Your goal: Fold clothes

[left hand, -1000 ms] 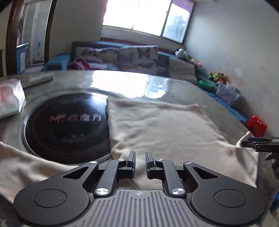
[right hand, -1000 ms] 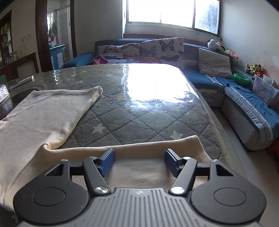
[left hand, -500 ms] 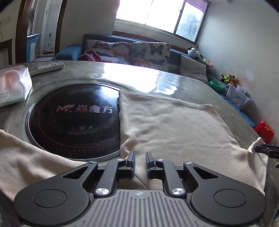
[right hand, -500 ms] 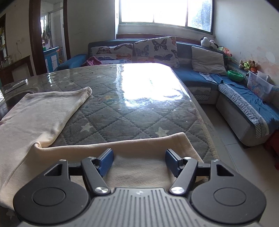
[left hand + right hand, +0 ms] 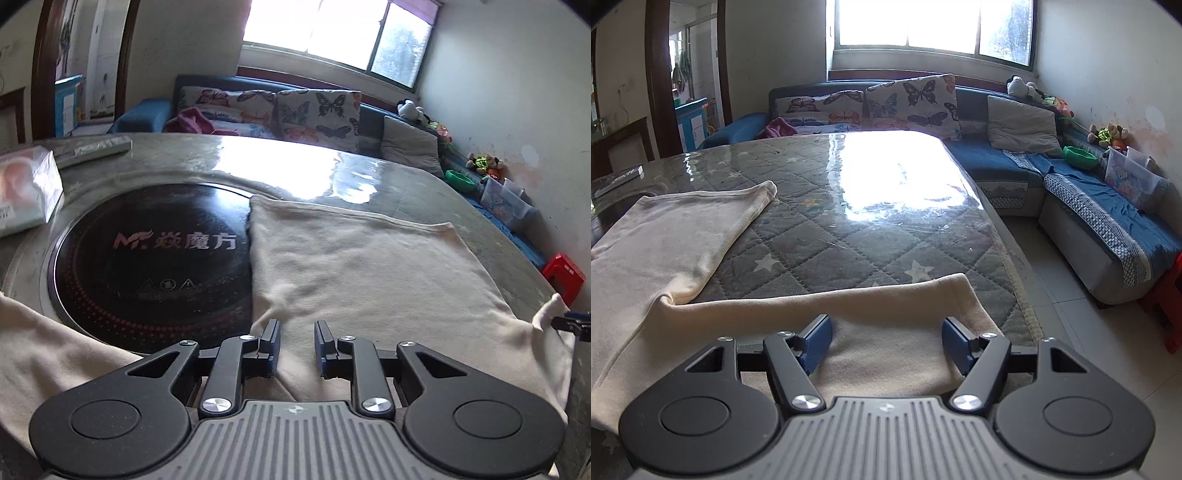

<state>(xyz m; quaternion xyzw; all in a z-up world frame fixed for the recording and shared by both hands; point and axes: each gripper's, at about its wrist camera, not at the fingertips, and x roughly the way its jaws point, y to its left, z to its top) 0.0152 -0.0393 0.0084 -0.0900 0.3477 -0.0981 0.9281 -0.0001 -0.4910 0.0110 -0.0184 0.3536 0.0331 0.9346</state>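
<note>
A cream garment (image 5: pixel 362 266) lies spread on the table, partly over the round black cooktop (image 5: pixel 147 258). In the right wrist view the same garment (image 5: pixel 665 243) lies at left and its near part (image 5: pixel 886 325) runs under my fingers. My left gripper (image 5: pixel 296 345) hovers over the garment's near edge, jaws a narrow gap apart, nothing between them. My right gripper (image 5: pixel 886 338) is wide open above the garment's near part, empty. Its tip (image 5: pixel 572 323) shows at the right edge of the left wrist view by a raised cloth corner.
A tissue pack (image 5: pixel 26 192) and a remote (image 5: pixel 96 149) lie at the table's far left. The quilted table cover (image 5: pixel 871 229) under clear plastic stretches ahead. A blue sofa (image 5: pixel 1071 192) with cushions lines the back and right. A red stool (image 5: pixel 563 269) stands on the floor.
The left gripper has tilted and shifted slightly left, so the cooktop and garment sit further right in view. The right gripper has drifted a little. Jaw openings are unchanged.
</note>
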